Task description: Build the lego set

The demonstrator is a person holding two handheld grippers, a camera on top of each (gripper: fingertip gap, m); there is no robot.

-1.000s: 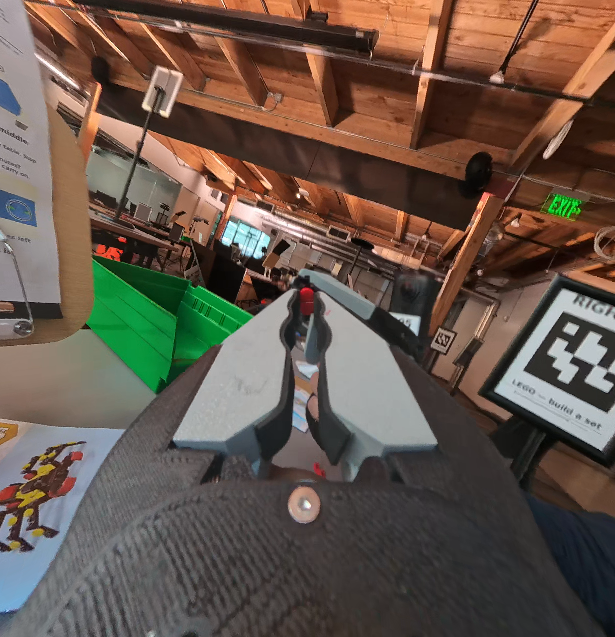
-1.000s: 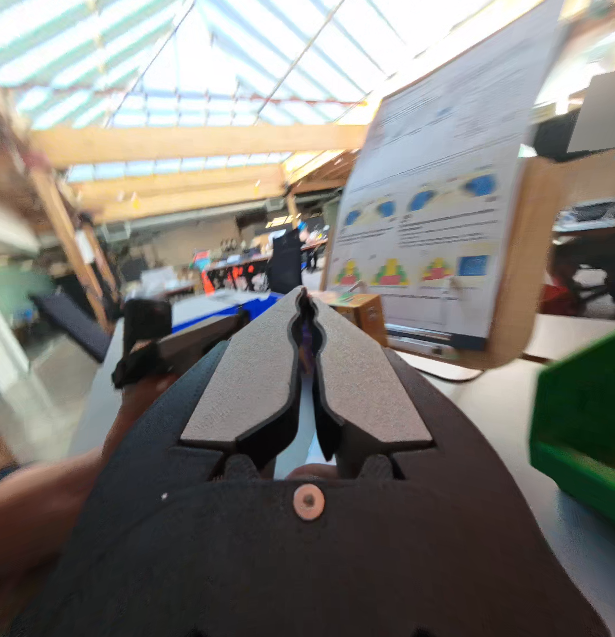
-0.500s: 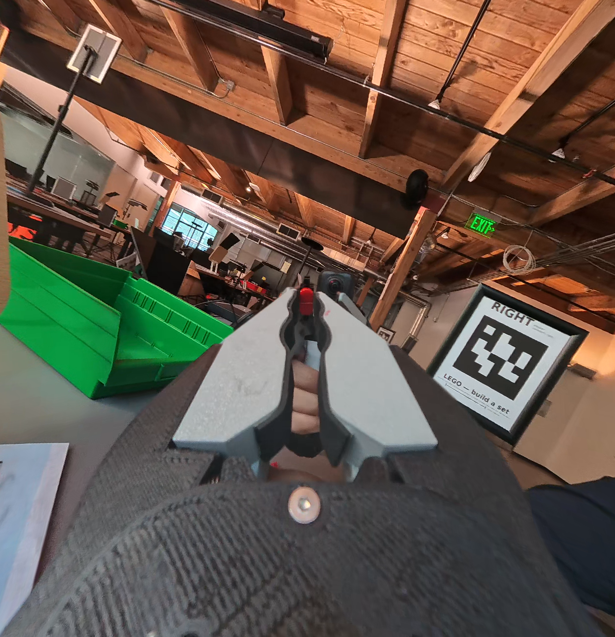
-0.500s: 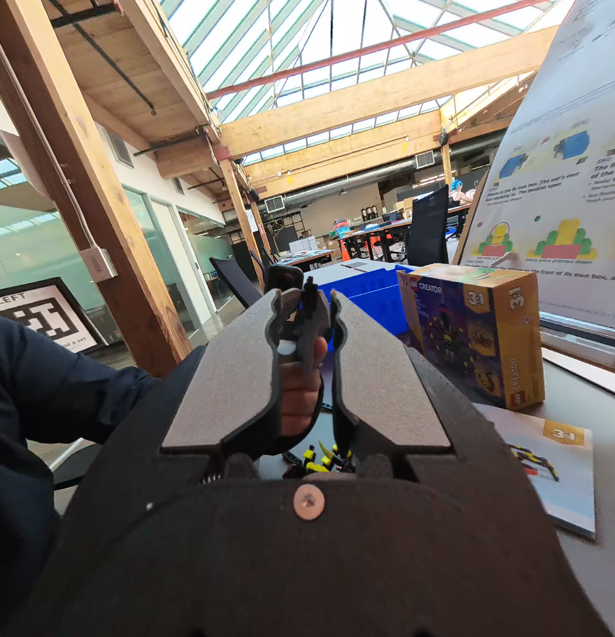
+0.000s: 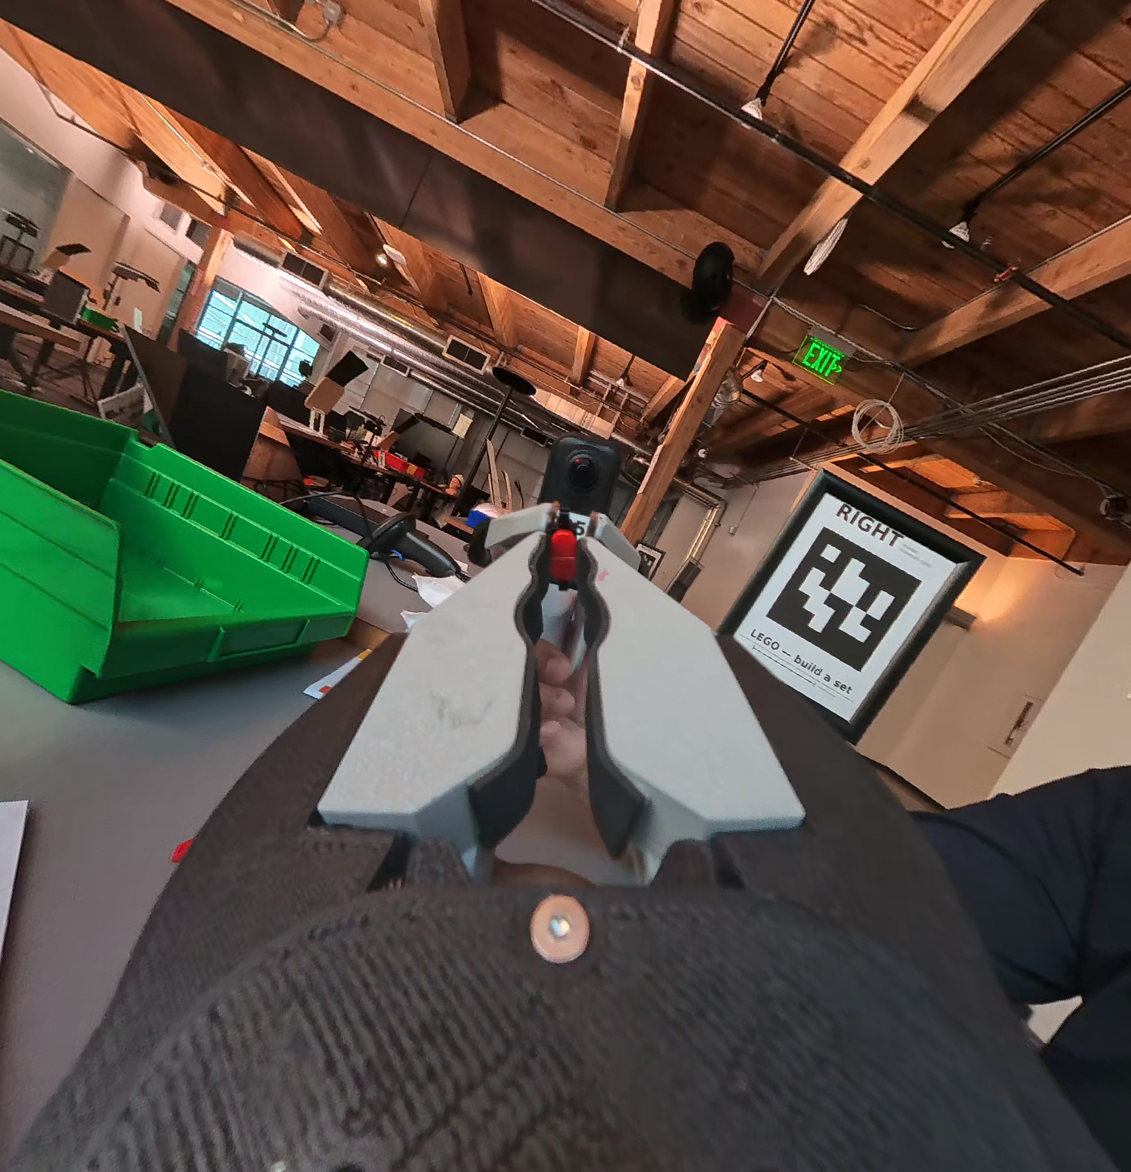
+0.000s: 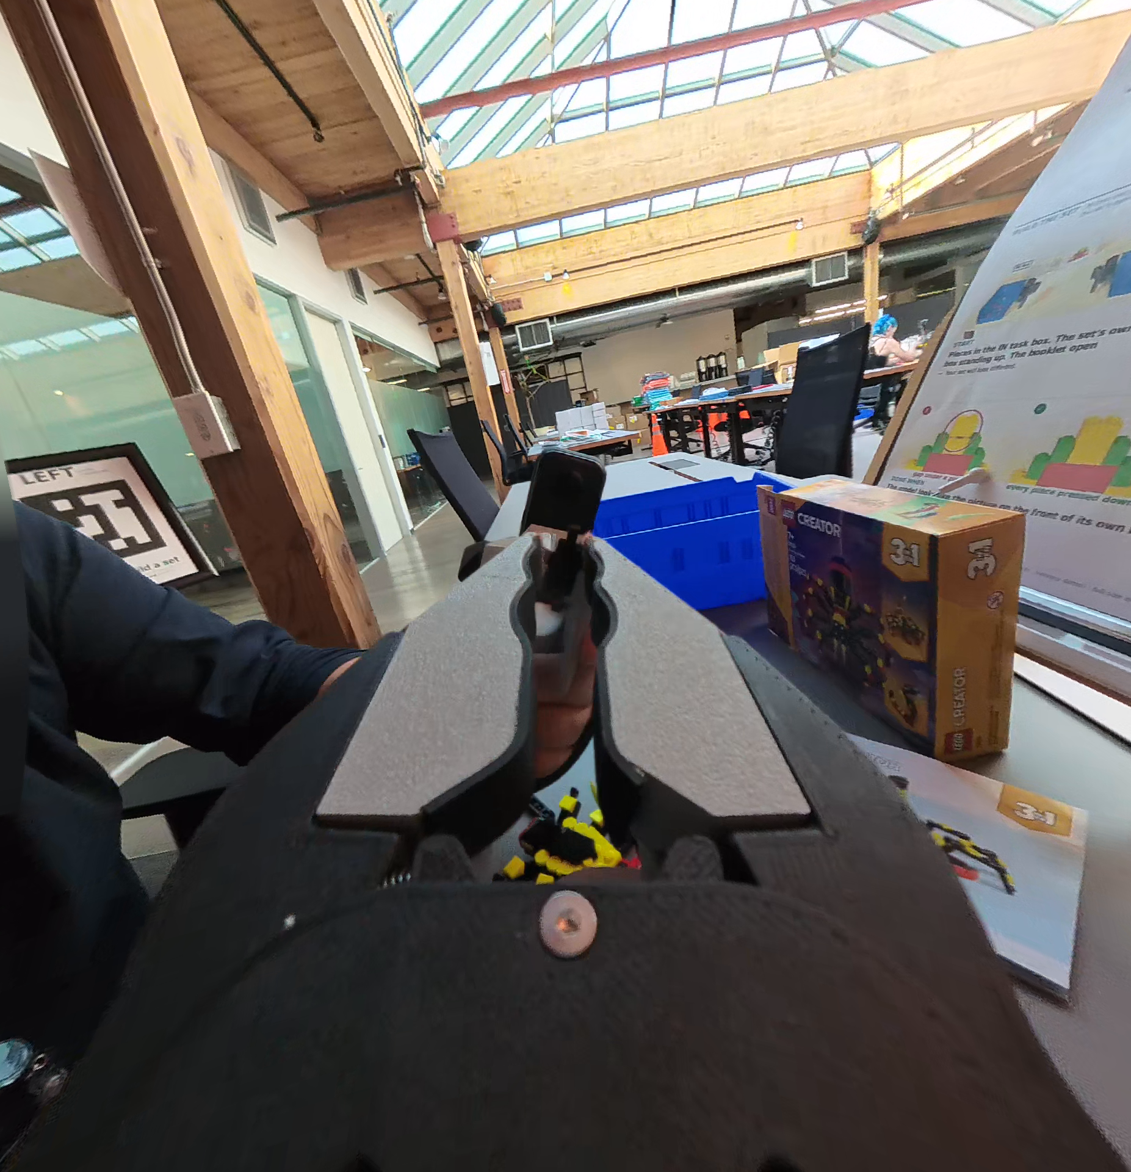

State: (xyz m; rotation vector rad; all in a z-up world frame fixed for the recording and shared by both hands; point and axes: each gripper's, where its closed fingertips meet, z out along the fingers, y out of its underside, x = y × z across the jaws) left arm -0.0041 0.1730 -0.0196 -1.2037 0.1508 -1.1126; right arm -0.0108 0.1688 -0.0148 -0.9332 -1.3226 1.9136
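My left gripper [image 5: 561, 558] is shut on a small red rounded piece [image 5: 563, 557] that has a black part at its far end. My right gripper [image 5: 574, 513] faces it tip to tip, one pad on each side of that black end. In the right wrist view, my right gripper [image 6: 564, 552] is shut on the black part [image 6: 563, 566]. The left gripper's camera body [image 6: 562, 494] stands just behind it. Both are held up above the grey table [image 5: 138, 761]. A hand shows through the gap between each pair of fingers.
A green bin [image 5: 169, 558] stands at the left and a blue bin [image 6: 677, 539] beyond the grippers. A toy set box [image 6: 886, 634], a booklet [image 6: 994, 875] and an instruction board [image 6: 1057, 412] are at the right. Yellow and black bricks [image 6: 569, 843] lie below. A loose red brick [image 5: 182, 850] lies on the table.
Both grippers swung round to face each other. My right gripper was shut, opened wide, then closed on the black end of the piece. My left gripper kept hold of the red piece throughout.
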